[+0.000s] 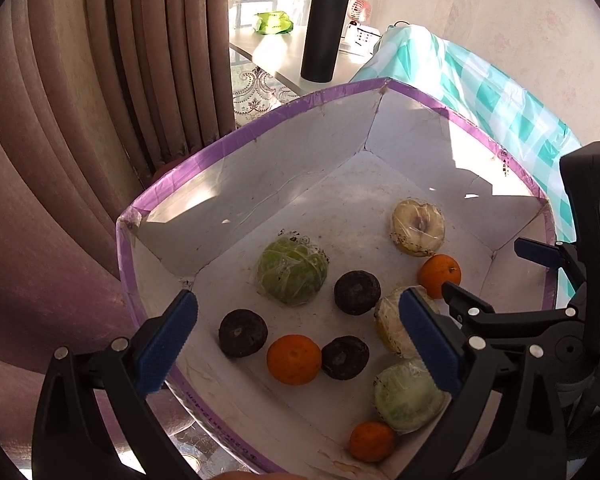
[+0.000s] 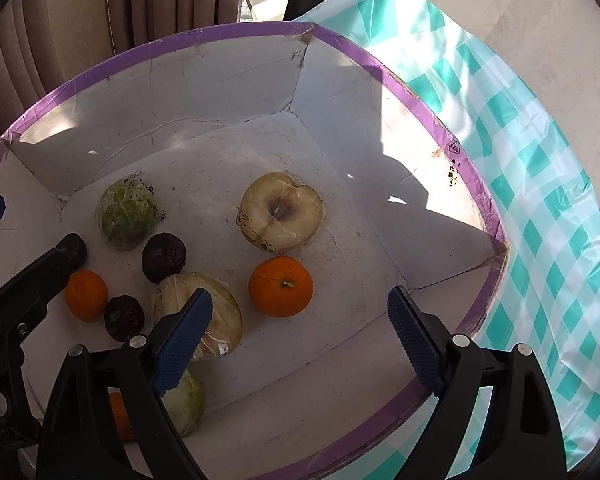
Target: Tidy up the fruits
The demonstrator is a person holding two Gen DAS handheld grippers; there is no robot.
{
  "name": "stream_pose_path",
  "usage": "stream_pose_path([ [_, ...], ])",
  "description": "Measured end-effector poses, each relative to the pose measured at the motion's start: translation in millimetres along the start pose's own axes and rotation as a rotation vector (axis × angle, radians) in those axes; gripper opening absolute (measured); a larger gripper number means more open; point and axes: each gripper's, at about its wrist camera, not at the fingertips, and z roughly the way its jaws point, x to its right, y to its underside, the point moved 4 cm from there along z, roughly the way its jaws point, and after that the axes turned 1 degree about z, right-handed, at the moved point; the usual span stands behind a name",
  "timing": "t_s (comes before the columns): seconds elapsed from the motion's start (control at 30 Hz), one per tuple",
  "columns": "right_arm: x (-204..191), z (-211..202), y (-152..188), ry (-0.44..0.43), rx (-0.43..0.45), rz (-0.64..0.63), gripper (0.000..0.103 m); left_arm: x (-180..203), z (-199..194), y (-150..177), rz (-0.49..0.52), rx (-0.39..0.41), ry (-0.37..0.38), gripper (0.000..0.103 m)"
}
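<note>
Left wrist view: left tongs (image 1: 296, 330) spread wide, nothing between the blue pads, poised over a white cardboard box with purple-taped rim (image 1: 172, 172). On the box floor: three oranges, one at centre (image 1: 294, 359); three dark round fruits (image 1: 357, 292); a plastic-wrapped green half fruit (image 1: 293, 271); a wrapped pale cut half with brown core (image 1: 418, 227); two more wrapped halves partly hidden behind the right-hand pad. Right tongs (image 1: 496, 270) enter from the right edge, also parted wide and empty. Beyond the box: tall black flask (image 1: 324, 30), green packet (image 1: 274, 23), brown pleated curtain (image 1: 140, 60).

Right wrist view: right tongs (image 2: 300, 328) wide, empty, above the box floor. The orange with a stem (image 2: 281, 286) lies just ahead of the pads. Teal-and-white checked cloth (image 2: 540, 180) covers the tabletop beside the box; this view shows its extent better. Flask mostly cut off here.
</note>
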Motion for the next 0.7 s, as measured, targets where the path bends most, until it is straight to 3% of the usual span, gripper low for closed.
stream_pose_path([
  [0.7,-3.2,0.7,2.5,-0.016,0.019,-0.002,0.086,-0.8,0.0,1.2,0.008,-0.003,-0.009,0.101],
])
